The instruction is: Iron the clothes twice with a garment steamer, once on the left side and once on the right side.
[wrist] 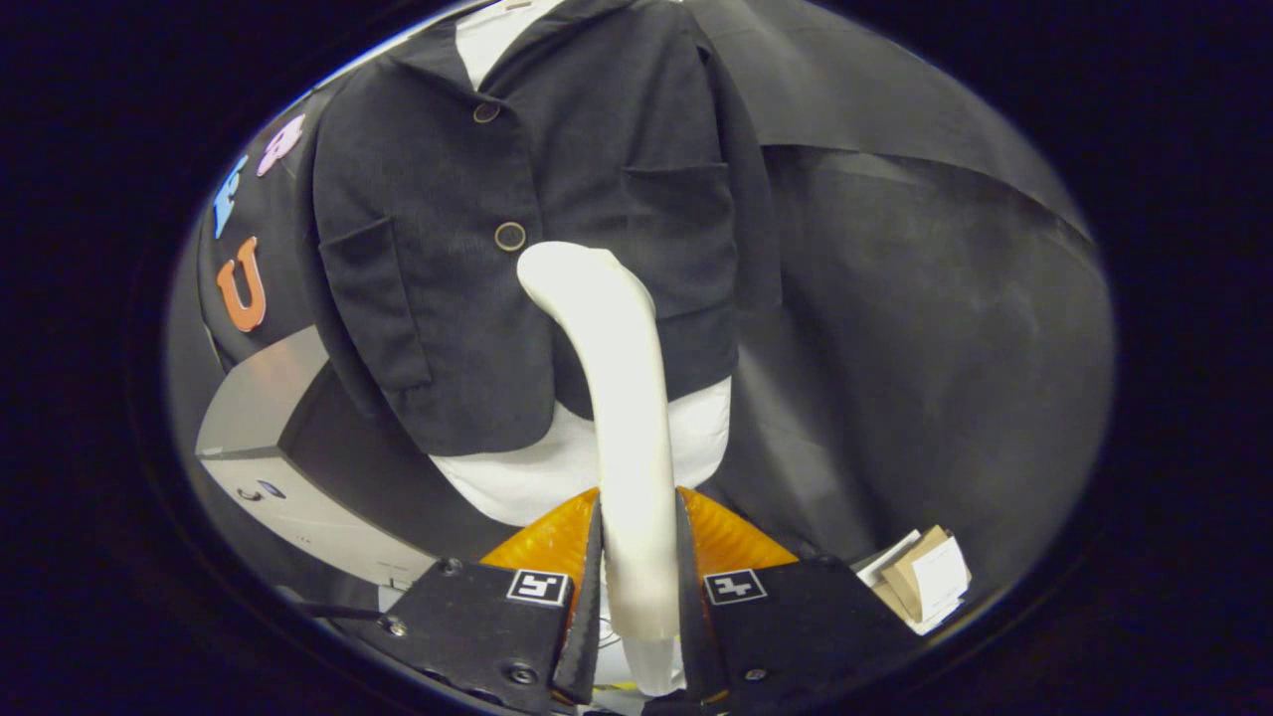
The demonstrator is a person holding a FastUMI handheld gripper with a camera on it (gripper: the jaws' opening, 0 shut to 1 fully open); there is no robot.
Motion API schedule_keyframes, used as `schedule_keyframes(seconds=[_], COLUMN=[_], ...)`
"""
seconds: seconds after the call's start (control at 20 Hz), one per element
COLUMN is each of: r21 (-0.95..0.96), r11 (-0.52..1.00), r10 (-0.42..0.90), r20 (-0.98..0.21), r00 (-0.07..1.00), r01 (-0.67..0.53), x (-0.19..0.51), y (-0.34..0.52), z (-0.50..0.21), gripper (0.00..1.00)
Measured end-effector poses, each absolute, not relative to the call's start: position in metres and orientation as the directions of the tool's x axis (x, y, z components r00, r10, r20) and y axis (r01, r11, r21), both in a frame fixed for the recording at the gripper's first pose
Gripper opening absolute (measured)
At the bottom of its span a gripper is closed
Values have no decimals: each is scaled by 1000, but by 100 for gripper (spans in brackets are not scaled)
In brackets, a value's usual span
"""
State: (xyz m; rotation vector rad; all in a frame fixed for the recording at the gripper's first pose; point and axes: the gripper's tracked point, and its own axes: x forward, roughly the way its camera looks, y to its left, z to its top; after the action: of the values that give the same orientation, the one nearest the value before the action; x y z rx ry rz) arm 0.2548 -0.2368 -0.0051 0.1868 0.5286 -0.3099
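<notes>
The hand-held gripper (639, 557) is clenched on the steamer (622, 398): both fingers (587, 587) press against the sides of its white handle, one on each side, with no gap visible between finger and handle. Each finger block carries a square printed marker (538, 586) on its upper face.

The steamer rises from between the fingers as a smooth white shaft. It runs forward and curves over to the left at its far end, where the rounded head (557, 273) sits against the front of the jacket (517, 249). The head lies just below and to the right of the lower button (510, 236), near the line where the two front panels meet.

The jacket is dark, with a ribbed weave. It hangs buttoned on a white form (557, 467), which shows below the hem and at the collar. A second button (486, 111) sits higher on the front. A patch pocket (373, 298) lies on the left panel, and another pocket (676, 214) on the right panel.

To the left of the jacket, lower down, stands a grey box-shaped unit (269, 438). To the right of the fingers lie some cardboard and paper pieces (920, 582). Black cloth (925, 328) forms the backdrop beyond the jacket.
</notes>
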Motion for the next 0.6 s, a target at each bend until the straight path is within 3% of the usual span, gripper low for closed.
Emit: schedule_keyframes(seconds=[0.6], r21=[159], r11=[943], r10=[-164], r20=[-544], r00=[823], r01=[293], x=[249], y=[-235], z=[-31], gripper=[37])
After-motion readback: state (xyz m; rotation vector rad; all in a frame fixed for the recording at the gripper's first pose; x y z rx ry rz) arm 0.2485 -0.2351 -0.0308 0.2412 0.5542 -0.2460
